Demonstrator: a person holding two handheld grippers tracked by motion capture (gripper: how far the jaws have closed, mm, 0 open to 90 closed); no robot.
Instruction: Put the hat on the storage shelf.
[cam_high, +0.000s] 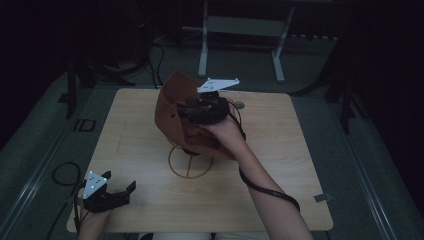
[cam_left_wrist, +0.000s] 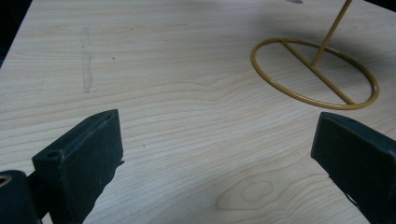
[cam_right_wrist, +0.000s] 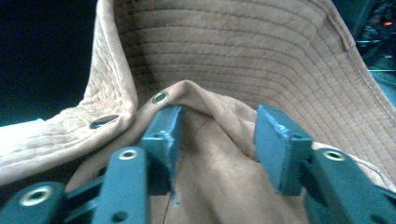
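left gripper (cam_high: 121, 191) rests low at the near-left edge of the pale wooden table (cam_high: 280, 165), jaws wide apart, empty. mid-table: yellow wire ring stand (cam_high: 190, 162), partly covered by the brown stitched fabric hat (cam_high: 172, 107). right gripper (cam_right_wrist: 215, 135) pinches a fold of the hat's crown.

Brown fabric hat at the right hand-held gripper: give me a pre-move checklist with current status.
1. Right hand-held gripper on the brown fabric hat: jaws straddle a raised fold of cloth with a gap showing. Firm pinch: cannot tell.
2. Hat lifted off the light wooden table: ok, it hangs above the board.
3. Yellow wire stand with a ring base upright and flat on the table: ok.
4. Hat seated on the stand's top: cannot tell, the hat hides it.
5. Left hand-held gripper out of the way: ok, jaws wide apart, holding nothing, near the table's front left corner.
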